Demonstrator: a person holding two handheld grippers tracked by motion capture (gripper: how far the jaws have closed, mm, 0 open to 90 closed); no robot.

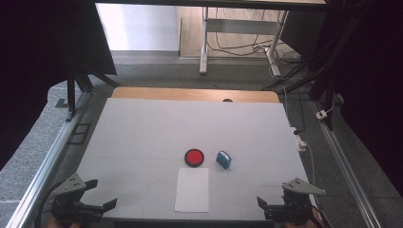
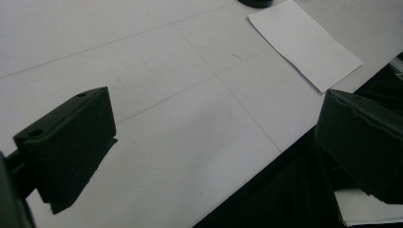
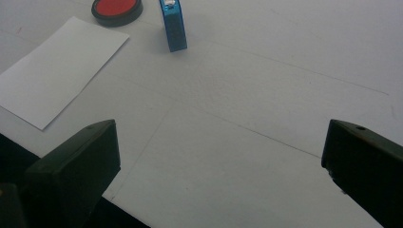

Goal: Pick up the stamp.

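We see a lab: a white-covered wooden desk [image 1: 142, 137] between aluminium frame rails [image 1: 43, 166], black curtains [image 1: 28, 57], loose floor cables [image 1: 247, 47].

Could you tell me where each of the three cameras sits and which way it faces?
High view: above the near edge, looking forward and down on the white table; left gripper and right gripper sit open at the bottom corners.
Left gripper view: rides the left gripper, looking between its open jaws toward the paper sheet.
Right gripper view: rides the right gripper, facing the red ink pad and blue stamp.
Shared: the paper sheet appears in all three views.
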